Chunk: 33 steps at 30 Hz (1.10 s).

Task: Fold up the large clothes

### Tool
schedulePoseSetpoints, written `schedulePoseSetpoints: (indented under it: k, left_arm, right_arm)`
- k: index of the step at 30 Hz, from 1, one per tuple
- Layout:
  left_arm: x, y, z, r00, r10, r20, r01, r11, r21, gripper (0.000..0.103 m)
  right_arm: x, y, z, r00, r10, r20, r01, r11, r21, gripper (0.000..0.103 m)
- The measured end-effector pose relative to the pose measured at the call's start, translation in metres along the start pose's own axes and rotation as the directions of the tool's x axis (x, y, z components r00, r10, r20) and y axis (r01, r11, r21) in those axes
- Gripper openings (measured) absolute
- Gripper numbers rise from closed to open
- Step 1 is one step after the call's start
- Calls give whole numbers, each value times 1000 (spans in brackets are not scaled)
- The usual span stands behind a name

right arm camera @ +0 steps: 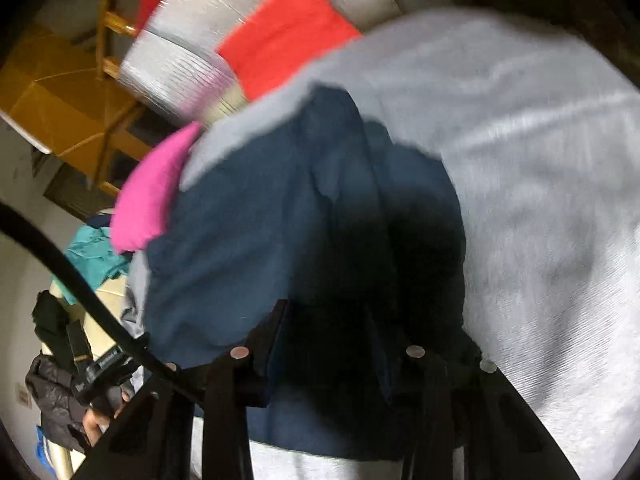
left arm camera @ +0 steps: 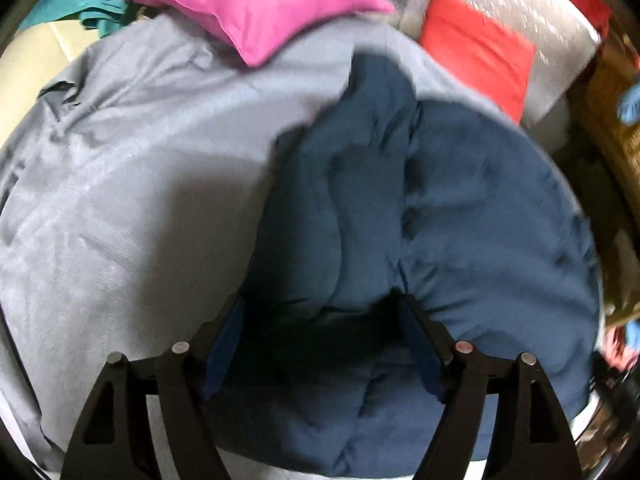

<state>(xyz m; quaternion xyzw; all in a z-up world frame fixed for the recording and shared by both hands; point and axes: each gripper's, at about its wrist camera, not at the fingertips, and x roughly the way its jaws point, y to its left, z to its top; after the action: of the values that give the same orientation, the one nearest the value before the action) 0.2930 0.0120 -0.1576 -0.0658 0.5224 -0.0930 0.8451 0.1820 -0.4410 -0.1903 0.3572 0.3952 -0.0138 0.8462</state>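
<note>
Navy garment bunched between both grippers' spread fingers; right fingers grip unclear; only right view shows ladder.

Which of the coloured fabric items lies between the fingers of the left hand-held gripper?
The navy blue garment, bunched between the left hand-held gripper fingers. The pink pillow and red cloth lie farther back.

From my left wrist camera, open grey bedsheet spreads wide to the left, flat enough for me to pass over. Straight ahead the bunched navy-blue quilted garment fills the way. Beyond it a bright pink cushion and a flat red folded cloth block the far edge. From my right wrist camera, bare grey sheet lies open to the right.
</note>
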Motion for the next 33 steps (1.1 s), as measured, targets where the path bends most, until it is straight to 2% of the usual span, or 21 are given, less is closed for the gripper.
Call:
schedulePoseSetpoints:
  k: [2, 4, 6, 9, 12, 14, 15, 17, 20, 21, 23, 25, 26, 27, 28, 29, 30, 31, 33]
  left_arm:
    - [-11, 0, 1, 1000, -1, 17, 1, 1000, 18, 78]
    - [-29, 8, 1, 997, -32, 69, 31, 999, 18, 78]
    - [-44, 28, 3, 991, -63, 117, 66, 997, -29, 78]
    - [-54, 62, 7, 983, -106, 149, 125, 985, -123, 85]
    - [-40, 94, 9, 984, -149, 96, 167, 960, -224, 86]
    - [-24, 102, 8, 977, -210, 34, 211, 940, -269, 86]
    - [-15, 103, 7, 968, -251, 3, 241, 928, -282, 86]
    - [-9, 92, 2, 952, -303, -42, 281, 921, -271, 86]
    - [1, 71, -5, 930, -351, -111, 322, 921, -221, 87]
    - [6, 62, -8, 928, -346, -140, 317, 928, -194, 87]
    - [7, 51, -10, 943, -306, -132, 286, 946, -151, 88]
    - [2, 45, -11, 947, -309, -87, 295, 945, -138, 87]
    - [-2, 42, -11, 946, -319, -61, 309, 942, -133, 86]
    - [-7, 37, -11, 939, -343, -34, 337, 934, -120, 82]
    - [-11, 33, -11, 931, -364, -24, 360, 927, -109, 70]
    - [-15, 29, -10, 934, -357, -10, 355, 930, -95, 69]
    - [-21, 24, -10, 941, -337, 11, 337, 939, -69, 68]
    - [-24, 22, -12, 945, -327, 19, 327, 943, -59, 62]
    - [-29, 22, -10, 946, -321, 38, 323, 944, -63, 53]
  right_arm:
    - [-9, 4, 0, 1000, -7, 21, 7, 1000, -20, 41]
    - [-24, 4, -3, 998, 25, 49, -25, 1000, -10, 52]
    - [-42, 0, -3, 995, 50, 87, -50, 999, -4, 67]
    - [-65, -16, 0, 984, 28, 177, -32, 999, 16, 76]
    - [-66, -44, 5, 987, 9, 162, -27, 994, 107, 77]
    - [-55, -60, 8, 993, 32, 113, -49, 987, 153, 77]
    - [-50, -64, 9, 995, 38, 97, -53, 986, 158, 77]
    - [-34, -69, 12, 997, 46, 62, -56, 984, 168, 78]
    - [-2, -72, 10, 994, 108, -31, -100, 974, 201, 78]
    - [4, -68, 9, 993, 113, -31, -105, 977, 187, 81]
    - [7, -56, 7, 991, 130, -13, -127, 983, 135, 82]
    - [12, -50, 5, 986, 168, -13, -165, 975, 150, 75]
    - [12, -45, 4, 988, 153, -4, -151, 979, 137, 65]
    - [11, -38, 3, 992, 122, 1, -122, 987, 105, 56]
    - [9, -31, 3, 995, 101, 17, -102, 992, 77, 50]
    - [5, -25, 4, 995, 97, 38, -99, 993, 58, 42]
    - [-2, -19, 4, 992, 105, 64, -108, 993, 43, 39]
    - [-9, -13, 4, 990, 111, 91, -114, 993, 21, 38]
    - [-24, -1, 2, 982, 114, 148, -110, 993, -36, 36]
